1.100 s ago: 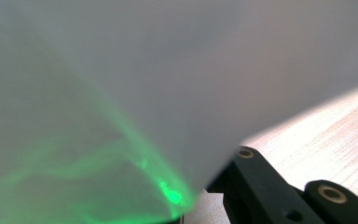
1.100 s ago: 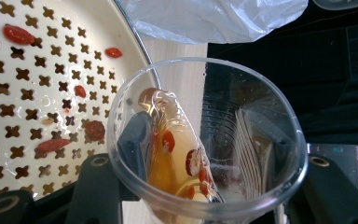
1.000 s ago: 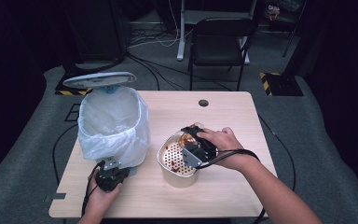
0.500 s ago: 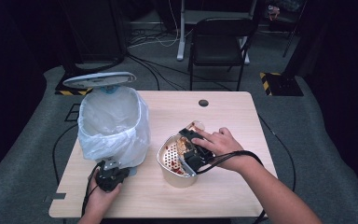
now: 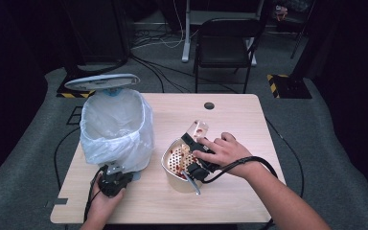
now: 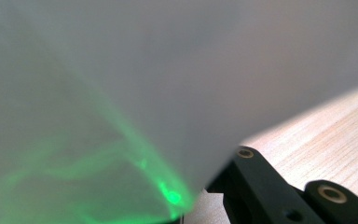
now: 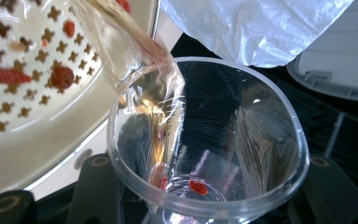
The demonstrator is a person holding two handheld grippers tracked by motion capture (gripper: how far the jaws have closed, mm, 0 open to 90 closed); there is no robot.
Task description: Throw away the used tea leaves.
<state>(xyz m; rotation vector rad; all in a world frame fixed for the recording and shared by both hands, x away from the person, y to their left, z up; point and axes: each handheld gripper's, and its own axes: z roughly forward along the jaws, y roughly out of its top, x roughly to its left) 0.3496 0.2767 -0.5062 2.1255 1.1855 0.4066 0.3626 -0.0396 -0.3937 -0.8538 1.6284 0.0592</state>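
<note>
Right gripper [image 5: 197,155] holds a clear plastic cup [image 7: 205,140], jaws clamped on either side of its wall, cup tipped so its mouth hangs over the cream strainer bowl [image 5: 172,165]. Cup's long axis runs from the jaws out toward the bowl and down; liquid [image 7: 135,51] streams off the far lip onto the perforated floor, where red berries [image 7: 61,74] sit. One or two red bits [image 7: 198,186] cling near the cup's base, back by the jaws, so they lie uphill of the lip and likely need a steeper tilt to slide out. Bowl is right under and just ahead of the right gripper, so that hand is the near one. Left gripper [image 5: 111,181] rests on the table [image 5: 230,115], pressed close to the white bag [image 6: 168,70] of the bin [image 5: 117,127]; can't tell if its jaws are apart or closed. Bin stands just beyond the bowl on the far side from the right hand [image 5: 225,151].
</note>
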